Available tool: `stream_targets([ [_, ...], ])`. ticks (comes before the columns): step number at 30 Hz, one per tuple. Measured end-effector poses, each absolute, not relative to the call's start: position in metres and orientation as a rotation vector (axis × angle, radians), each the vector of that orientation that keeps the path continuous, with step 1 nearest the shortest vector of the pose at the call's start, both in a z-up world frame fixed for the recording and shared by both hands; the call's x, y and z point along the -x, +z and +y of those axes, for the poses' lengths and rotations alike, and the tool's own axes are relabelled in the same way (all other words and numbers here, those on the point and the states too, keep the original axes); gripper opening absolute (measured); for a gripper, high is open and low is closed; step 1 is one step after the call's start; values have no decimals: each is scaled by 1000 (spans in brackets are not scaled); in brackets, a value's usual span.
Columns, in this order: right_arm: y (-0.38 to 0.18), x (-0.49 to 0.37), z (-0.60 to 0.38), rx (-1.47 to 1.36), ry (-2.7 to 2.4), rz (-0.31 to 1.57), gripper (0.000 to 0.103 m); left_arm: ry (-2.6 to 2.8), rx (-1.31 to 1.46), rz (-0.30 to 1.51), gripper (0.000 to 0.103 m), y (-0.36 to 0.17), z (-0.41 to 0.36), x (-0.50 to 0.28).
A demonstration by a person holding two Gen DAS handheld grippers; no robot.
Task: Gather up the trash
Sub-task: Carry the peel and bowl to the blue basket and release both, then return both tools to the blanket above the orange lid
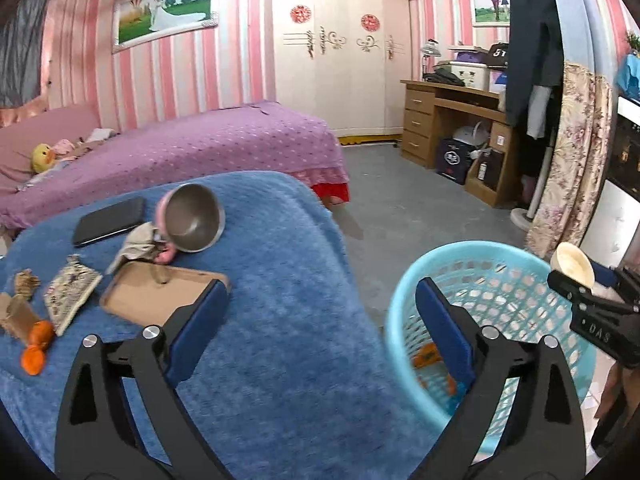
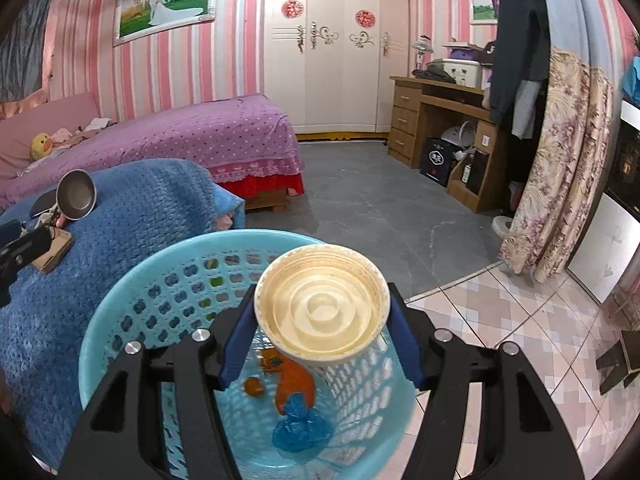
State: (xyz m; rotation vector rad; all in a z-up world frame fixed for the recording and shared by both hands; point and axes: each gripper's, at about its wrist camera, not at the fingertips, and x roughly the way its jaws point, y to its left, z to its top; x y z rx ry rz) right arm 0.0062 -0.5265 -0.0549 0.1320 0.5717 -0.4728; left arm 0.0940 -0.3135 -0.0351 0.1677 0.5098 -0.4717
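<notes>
My right gripper [image 2: 321, 312] is shut on a cream paper cup [image 2: 322, 312], held tilted over the light blue basket [image 2: 120, 300]. Orange peel [image 2: 294, 384] and a blue wrapper [image 2: 300, 426] lie at the basket's bottom. My left gripper [image 1: 322, 286] is open and holds nothing; it hangs between the blue-blanketed table [image 1: 280, 320] and the basket [image 1: 400, 300]. On the table's left lie orange peel [image 1: 38, 344], a patterned wrapper [image 1: 70, 292], a brown cardboard tray [image 1: 156, 296] and crumpled paper [image 1: 138, 244]. The right gripper [image 1: 592, 300] and the cup [image 1: 572, 264] show at the left wrist view's right edge.
A steel bowl [image 1: 194, 218] stands tipped on its side beside a black phone [image 1: 110, 220] on the table. A purple bed [image 1: 200, 140] lies behind, with a wooden desk [image 1: 452, 120] and a floral curtain [image 1: 572, 152] to the right. Grey floor [image 2: 380, 208] stretches beyond the basket.
</notes>
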Motion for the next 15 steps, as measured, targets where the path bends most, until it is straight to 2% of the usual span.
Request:
stream_targets([
  [6,-55,-19,-514,-104,-466,577,62,-440,-157,511,95,-34,-287,-91],
  [8,-53,-20,-513,-100,-476,571,77,-429,-154,512,95,-33,-279,-92],
  [10,-51,-21,-513,-106,-481,557,85,-413,-148,514,95,-32,-268,-93],
  [13,-49,-22,-509,-101,-499,552,95,-396,-136,513,96,-29,-253,-96],
  [15,-47,-23,-505,-97,-502,552,95,-385,-134,511,96,-27,-244,-97],
])
